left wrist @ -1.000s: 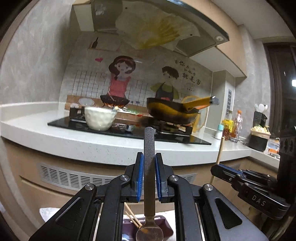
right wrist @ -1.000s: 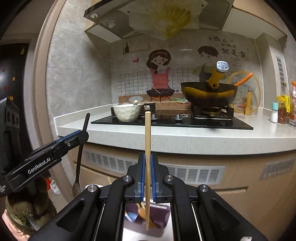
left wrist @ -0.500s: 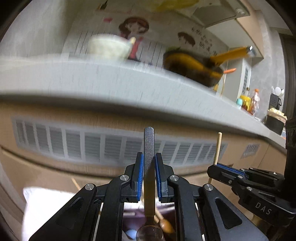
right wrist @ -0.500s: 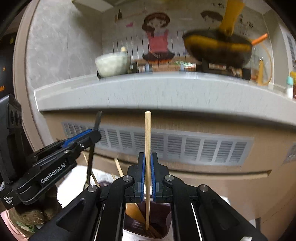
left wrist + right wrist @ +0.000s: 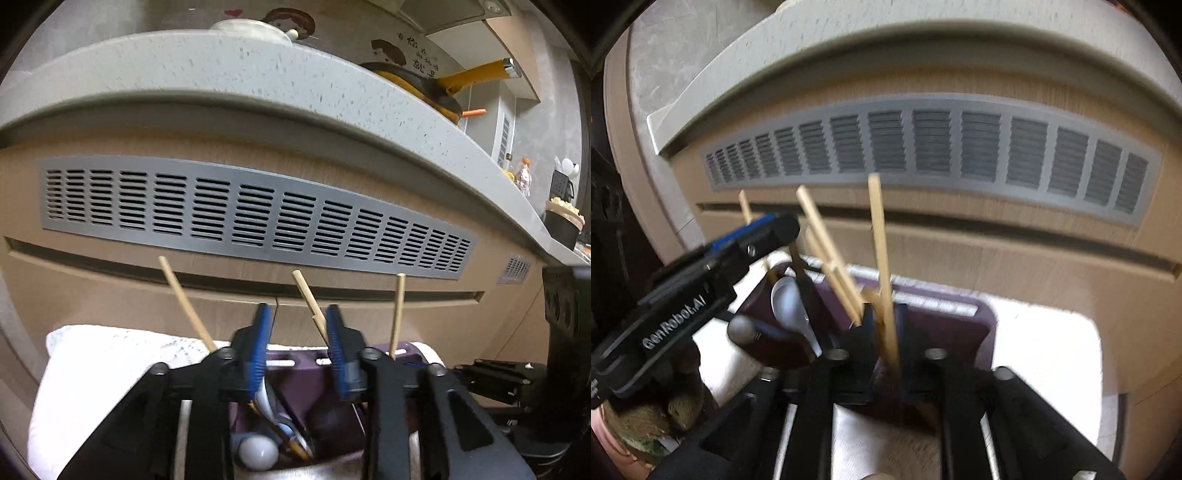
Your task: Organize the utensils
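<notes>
In the left wrist view, three wooden chopsticks stand up out of a purple utensil holder (image 5: 317, 373) at the lower centre of the frame. The first chopstick (image 5: 184, 306) leans toward the upper left, the second (image 5: 308, 299) leans the same way between the blue pads, and the third (image 5: 397, 314) stands close to upright at the right of centre. The left gripper (image 5: 297, 354) has its jaws spread wide with nothing between the pads; it hangs directly over the holder's opening. Down inside the holder lie one white spoon (image 5: 258, 452) with its bowl toward the bottom edge and a dark-handled utensil (image 5: 291, 413) running diagonally; its far end is hidden. The holder sits on a white cloth (image 5: 110, 369). Part of the other gripper shows at the lower right edge.

In the right wrist view, which is motion-blurred, the right gripper (image 5: 884, 325) is pinched on one chopstick (image 5: 882, 258), whose long axis runs almost vertically with its free end toward the top of the frame and its lower end down in the purple utensil holder (image 5: 967, 325). At least three more chopsticks (image 5: 827, 254) lean toward the upper left; blur makes the exact count uncertain. One white spoon (image 5: 788, 302) rests in the holder's left part. The left gripper (image 5: 738, 258) crosses the left of the frame above it.
</notes>
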Tool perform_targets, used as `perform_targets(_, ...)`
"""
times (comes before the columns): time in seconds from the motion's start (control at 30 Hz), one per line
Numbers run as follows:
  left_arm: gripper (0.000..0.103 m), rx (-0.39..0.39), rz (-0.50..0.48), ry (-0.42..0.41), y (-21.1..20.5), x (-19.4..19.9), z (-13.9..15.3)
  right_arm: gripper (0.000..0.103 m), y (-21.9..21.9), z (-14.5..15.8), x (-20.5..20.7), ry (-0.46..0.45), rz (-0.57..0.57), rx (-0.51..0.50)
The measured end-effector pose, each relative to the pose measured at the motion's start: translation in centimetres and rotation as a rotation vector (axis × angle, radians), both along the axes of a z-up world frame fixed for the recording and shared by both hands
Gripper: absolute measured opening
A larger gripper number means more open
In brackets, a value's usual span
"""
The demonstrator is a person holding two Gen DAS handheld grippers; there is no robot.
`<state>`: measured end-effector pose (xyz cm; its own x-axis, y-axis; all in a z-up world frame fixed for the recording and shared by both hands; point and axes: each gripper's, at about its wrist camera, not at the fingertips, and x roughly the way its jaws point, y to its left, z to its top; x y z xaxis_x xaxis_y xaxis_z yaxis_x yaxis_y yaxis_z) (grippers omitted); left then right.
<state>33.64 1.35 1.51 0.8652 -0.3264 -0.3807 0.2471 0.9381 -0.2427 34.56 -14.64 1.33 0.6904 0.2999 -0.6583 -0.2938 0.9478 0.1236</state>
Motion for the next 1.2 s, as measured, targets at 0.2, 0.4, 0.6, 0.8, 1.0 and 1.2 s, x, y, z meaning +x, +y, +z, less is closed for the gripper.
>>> perform_targets(0.2, 0.066, 0.021, 0.076, 0.012, 1.4, -5.2, 2.7, 0.056, -1.0, 1.8, -4.3, -0.046, -0.048, 0.025)
perform_targets(0.4, 0.094, 0.069, 0.089, 0.024, 1.4, -12.8, 2.6, 0.08, -2.5, 3.5, -11.0, -0.101, -0.131, 0.039)
perform_targets(0.6, 0.103, 0.136, 0.106, 0.043, 1.0, -18.6, 0.7, 0.096, -2.9, 3.8, -17.3, -0.166, -0.229, 0.039)
perform_targets(0.8, 0.103, 0.207, 0.107, 0.044, -0.7, -22.4, -1.1, 0.102, -3.0, 2.5, -22.1, -0.208, -0.296, -0.028)
perform_targets(1.0, 0.103, 0.229, 0.111, 0.025, -1.3, -24.5, -1.2, 0.102, -3.5, 1.2, -24.7, -0.216, -0.345, -0.079)
perform_targets(1.2, 0.103, 0.202, 0.125, 0.027, -0.7, -25.0, -0.7, 0.102, -3.7, 1.1, -25.7, -0.23, -0.353, -0.094)
